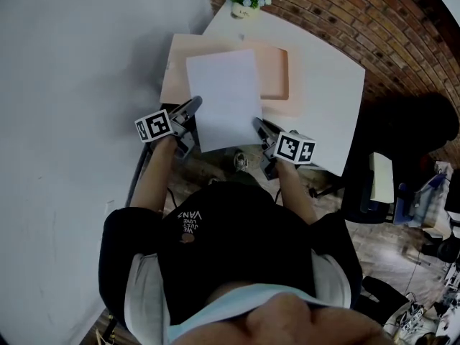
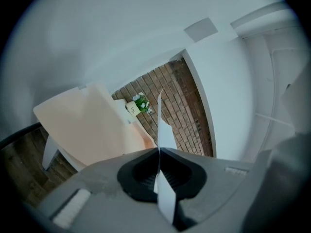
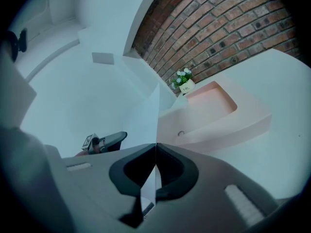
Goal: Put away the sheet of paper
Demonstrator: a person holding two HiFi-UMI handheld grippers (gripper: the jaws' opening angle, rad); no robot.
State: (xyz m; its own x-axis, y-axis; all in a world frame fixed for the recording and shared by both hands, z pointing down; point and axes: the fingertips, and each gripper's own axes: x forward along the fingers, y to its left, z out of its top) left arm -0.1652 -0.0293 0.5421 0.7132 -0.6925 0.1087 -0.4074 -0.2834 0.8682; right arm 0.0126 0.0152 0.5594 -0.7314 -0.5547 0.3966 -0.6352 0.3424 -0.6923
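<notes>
A white sheet of paper hangs flat over the near part of a peach-coloured tray on the white table. My left gripper is shut on the sheet's left edge and my right gripper is shut on its near right corner. In the left gripper view the sheet runs edge-on between the closed jaws, with the tray beyond. In the right gripper view the sheet stands upright from the closed jaws, the tray lies to its right, and the left gripper shows past it.
A small white pot with green and white flowers stands at the table's far corner. A brick wall runs behind the table. A plain white wall is to the left. A dark chair and clutter stand on the right.
</notes>
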